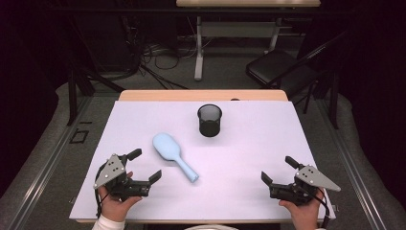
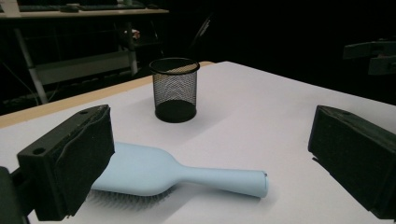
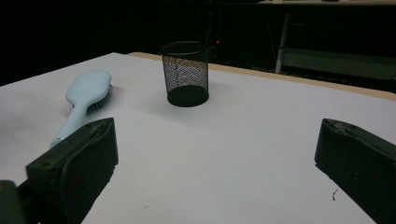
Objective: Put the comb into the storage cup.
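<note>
High view — hairbrush (image 1: pixel 173 156) lying bristles-down, untouched.
Left gripper (image 1: pixel 145 165) just beside the hairbrush, right gripper (image 1: pixel 277 171) well apart from it — both jaws spread wide, empty; mesh cup (image 1: pixel 209 120) stands beyond it.

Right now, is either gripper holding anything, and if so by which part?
Nothing is held. The left gripper and right gripper are both open and empty; the hairbrush lies apart on the table.

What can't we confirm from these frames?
- Light blue plastic hairbrush: bristles face down, mostly hidden under its head; the left tool's jaw covers part of the head in the left gripper view.
- Black wire-mesh cup: contents unclear, inside too dark in the high view.
</note>
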A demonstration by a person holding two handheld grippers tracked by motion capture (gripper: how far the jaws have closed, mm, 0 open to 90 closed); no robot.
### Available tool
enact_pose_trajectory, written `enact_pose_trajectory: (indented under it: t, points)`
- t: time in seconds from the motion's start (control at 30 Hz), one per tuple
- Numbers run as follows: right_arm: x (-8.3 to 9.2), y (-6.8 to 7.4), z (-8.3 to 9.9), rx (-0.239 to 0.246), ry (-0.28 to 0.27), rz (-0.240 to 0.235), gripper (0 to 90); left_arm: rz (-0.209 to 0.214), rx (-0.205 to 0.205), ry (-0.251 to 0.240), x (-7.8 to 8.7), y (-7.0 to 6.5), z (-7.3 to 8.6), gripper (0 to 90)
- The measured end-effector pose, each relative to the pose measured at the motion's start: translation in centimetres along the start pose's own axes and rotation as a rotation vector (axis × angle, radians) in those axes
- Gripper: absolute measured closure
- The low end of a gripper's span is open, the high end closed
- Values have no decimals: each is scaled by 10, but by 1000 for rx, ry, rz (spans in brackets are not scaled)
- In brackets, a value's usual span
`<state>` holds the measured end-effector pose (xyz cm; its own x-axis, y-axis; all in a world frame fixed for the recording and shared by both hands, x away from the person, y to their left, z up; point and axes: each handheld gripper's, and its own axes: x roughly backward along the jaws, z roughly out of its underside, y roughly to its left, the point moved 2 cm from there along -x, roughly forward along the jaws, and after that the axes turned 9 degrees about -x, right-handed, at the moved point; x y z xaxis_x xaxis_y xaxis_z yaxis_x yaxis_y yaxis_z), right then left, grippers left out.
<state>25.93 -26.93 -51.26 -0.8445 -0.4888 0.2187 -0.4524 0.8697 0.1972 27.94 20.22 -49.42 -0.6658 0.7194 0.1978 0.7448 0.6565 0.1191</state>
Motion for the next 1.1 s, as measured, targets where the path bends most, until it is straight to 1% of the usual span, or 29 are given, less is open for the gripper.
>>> enact_pose_trajectory:
  t: [0.07,0.17,0.27,0.3,0.33,0.4,0.43,0.57,0.6,0.8,0.83,0.93,0.97,1.1]
  points:
    - [-1,-2,1,-8,6,-7,0,2,6,-6,0,0,0,4]
    - [-3,-4,2,-23,11,-5,0,7,19,6,-1,0,1,4]
    - [-3,-5,3,-42,14,-7,0,21,29,5,-3,-1,1,4]
    - [-3,-5,3,-45,14,-5,0,28,29,13,-4,-1,1,4]
    - [-3,-5,3,-42,16,-3,0,25,29,22,-6,-1,1,4]
    - [-2,-5,3,-34,11,-2,0,28,30,28,-7,-1,2,4]
    - [-2,-4,3,-37,9,0,0,41,37,49,-10,-1,4,4]
    - [-4,-3,3,-30,10,-3,0,42,60,78,-15,-1,5,4]
    - [-4,-2,3,-36,15,-7,0,47,67,83,-16,-2,5,4]
    - [-4,1,4,-21,25,-11,0,28,61,109,-23,-3,-4,5]
    - [-4,2,4,-15,21,-11,0,30,65,120,-26,-2,-8,5]
    - [-4,4,4,-17,16,-13,0,31,77,142,-32,-1,-13,7]
    - [-4,4,4,-17,17,-14,0,30,85,145,-35,-1,-15,13]
    - [-7,4,4,-14,26,-21,0,23,88,165,-41,0,-20,85]
